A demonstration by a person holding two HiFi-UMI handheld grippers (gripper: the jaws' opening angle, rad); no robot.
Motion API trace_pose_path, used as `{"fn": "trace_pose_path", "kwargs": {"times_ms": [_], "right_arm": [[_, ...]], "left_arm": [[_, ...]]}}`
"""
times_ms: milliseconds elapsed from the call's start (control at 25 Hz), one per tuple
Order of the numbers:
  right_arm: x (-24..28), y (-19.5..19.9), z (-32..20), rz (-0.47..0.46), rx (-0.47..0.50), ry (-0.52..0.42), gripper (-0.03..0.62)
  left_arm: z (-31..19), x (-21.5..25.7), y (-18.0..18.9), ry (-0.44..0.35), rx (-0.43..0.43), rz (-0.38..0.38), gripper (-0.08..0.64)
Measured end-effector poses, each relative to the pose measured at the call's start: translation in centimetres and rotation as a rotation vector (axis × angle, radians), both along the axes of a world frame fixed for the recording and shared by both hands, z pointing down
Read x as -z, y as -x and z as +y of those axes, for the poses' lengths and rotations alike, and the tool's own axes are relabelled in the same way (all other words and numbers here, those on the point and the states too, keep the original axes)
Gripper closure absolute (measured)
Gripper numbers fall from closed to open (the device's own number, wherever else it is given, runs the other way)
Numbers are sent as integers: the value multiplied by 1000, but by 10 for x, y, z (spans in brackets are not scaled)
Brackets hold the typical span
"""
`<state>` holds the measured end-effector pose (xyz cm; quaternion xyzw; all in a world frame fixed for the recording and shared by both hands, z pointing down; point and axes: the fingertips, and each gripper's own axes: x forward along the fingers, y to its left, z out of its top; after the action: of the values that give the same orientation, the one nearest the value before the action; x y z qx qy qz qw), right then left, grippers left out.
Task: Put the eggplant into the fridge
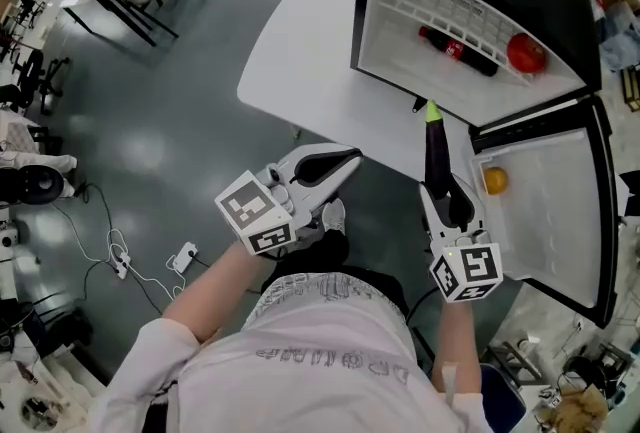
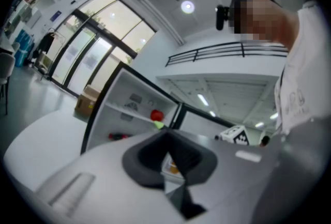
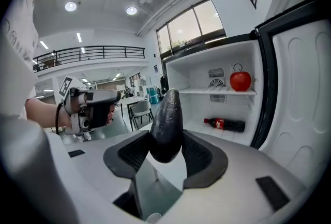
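Note:
The eggplant (image 1: 437,153), dark purple with a green stem end, points toward the open fridge (image 1: 362,16). My right gripper (image 1: 440,193) is shut on its thick end. In the right gripper view the eggplant (image 3: 166,117) stands up between the black pads, with the fridge interior (image 3: 207,75) just behind it. My left gripper (image 1: 345,164) hovers to the left near the table edge. Its jaws stand a narrow gap apart with nothing between them (image 2: 170,158). The right gripper view also shows the left gripper (image 3: 93,106) in a hand.
A cola bottle (image 1: 457,50) lies on the fridge shelf beside a red fruit (image 1: 526,52). An orange (image 1: 495,180) sits in the open fridge door (image 1: 565,221). The fridge stands on a white table (image 1: 310,61). Chairs, desks and floor cables lie at the left.

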<state>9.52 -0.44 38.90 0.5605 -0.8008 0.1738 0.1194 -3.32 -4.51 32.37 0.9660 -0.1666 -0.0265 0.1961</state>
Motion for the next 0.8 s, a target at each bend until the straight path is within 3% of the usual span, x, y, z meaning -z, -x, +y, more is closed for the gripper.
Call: {"fn": "trace_pose_path", "kwargs": {"times_ms": [800], "right_arm": [[-10, 3, -63, 126, 16, 31, 396]], "left_arm": [[-60, -12, 25, 18, 12, -15, 546]]}}
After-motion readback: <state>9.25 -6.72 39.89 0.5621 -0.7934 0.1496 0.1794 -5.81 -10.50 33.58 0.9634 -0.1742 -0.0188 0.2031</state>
